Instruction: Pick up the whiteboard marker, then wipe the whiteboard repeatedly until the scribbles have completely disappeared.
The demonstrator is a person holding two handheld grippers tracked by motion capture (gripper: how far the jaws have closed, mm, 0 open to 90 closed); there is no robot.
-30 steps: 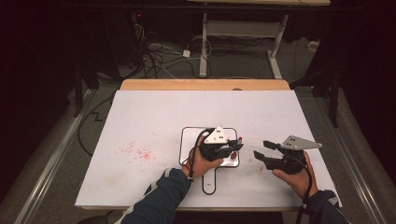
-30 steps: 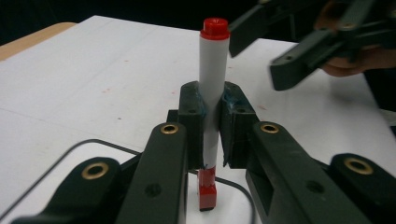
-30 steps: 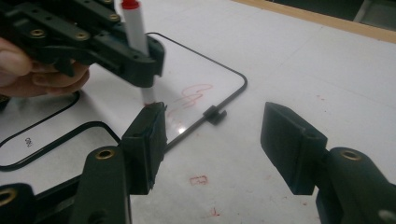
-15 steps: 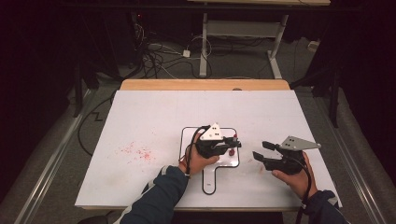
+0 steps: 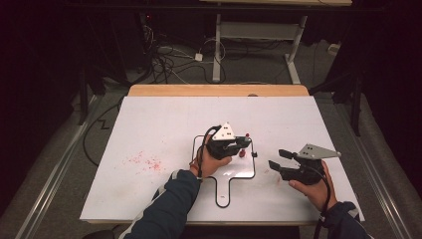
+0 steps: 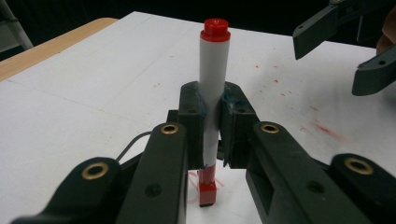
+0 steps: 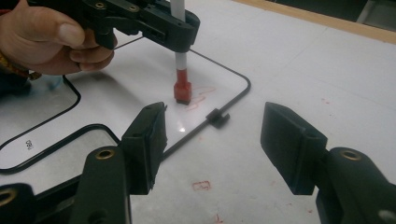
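Note:
My left gripper (image 6: 212,116) is shut on a white marker (image 6: 212,88) with a red top, held upright. The marker's red square lower end (image 7: 182,92) rests on a small black-rimmed whiteboard (image 7: 116,107), beside faint red scribbles (image 7: 201,100). In the high view the left gripper (image 5: 244,144) is over the whiteboard's (image 5: 234,172) far right corner, with the marker (image 5: 242,152) under it. My right gripper (image 5: 277,159) hovers to the right of the board, open and holding nothing. Its jaws (image 7: 215,140) point at the marker's lower end from a short way off.
The board lies on a large white table sheet (image 5: 164,124) with red smears at the left (image 5: 147,162) and small red marks near the right gripper (image 7: 201,185). A black clip (image 7: 217,117) sits on the board's edge. Beyond the wooden far edge (image 5: 219,90) are cables and desk legs.
The left gripper with the marker has shifted slightly away from me and to the left over the board. The right gripper has hardly moved and stays open.

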